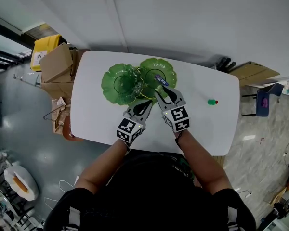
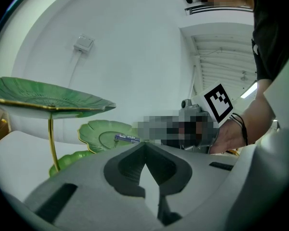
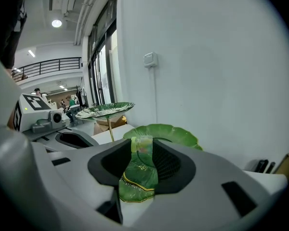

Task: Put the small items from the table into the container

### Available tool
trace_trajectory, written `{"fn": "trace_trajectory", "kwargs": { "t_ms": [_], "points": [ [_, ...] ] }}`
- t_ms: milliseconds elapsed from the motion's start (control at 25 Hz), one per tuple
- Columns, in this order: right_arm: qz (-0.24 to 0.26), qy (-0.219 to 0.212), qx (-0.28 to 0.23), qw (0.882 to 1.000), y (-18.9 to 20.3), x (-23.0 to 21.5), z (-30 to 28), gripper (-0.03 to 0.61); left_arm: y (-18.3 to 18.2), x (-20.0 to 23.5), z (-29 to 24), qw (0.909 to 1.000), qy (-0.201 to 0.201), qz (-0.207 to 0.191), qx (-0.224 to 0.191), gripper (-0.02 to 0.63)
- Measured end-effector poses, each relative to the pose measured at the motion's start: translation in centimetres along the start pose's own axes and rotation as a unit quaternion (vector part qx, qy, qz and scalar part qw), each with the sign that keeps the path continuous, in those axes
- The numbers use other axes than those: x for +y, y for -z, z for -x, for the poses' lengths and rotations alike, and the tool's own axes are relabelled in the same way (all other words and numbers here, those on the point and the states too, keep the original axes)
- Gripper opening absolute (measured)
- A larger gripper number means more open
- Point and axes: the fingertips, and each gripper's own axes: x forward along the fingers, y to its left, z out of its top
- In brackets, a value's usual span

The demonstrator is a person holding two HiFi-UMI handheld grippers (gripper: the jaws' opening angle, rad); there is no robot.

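Left tool: I read jaws together, nothing between them. Right tool: jaws clamped on small pale translucent piece at tips, green leaf dish just ahead. Blue stick lies in that dish, just beyond right tool's tips. Taller green dish ahead of left tool. Small green item on worktop, well right of right tool.

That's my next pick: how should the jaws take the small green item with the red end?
Take the green item across its middle, probably from above: it lies flat on the table, red end rightward, with bare table all around.
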Motion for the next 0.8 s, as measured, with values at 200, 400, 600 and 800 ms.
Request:
{"fn": "trace_trajectory", "kwargs": {
  "t_ms": [200,400,600,800],
  "points": [
    [-0.003,-0.005,0.002,1.0,0.2,0.2,-0.1,0.14,0.1,-0.4,0.2,1.0,0.002,-0.005,0.003,0.008],
    [-0.006,-0.009,-0.005,1.0,0.0,0.2,0.0,0.141,0.4,-0.6,0.4,1.0,0.0,-0.002,0.004,0.008],
    [-0.006,-0.01,-0.006,1.0,0.2,0.4,0.2,0.141,0.7,-0.7,0.7,1.0,-0.003,-0.001,0.003,0.008],
    [-0.004,-0.011,-0.009,1.0,0.1,0.9,0.9,0.141,0.2,-1.3,1.0,1.0,-0.003,-0.006,-0.002,0.008]
  ]
}}
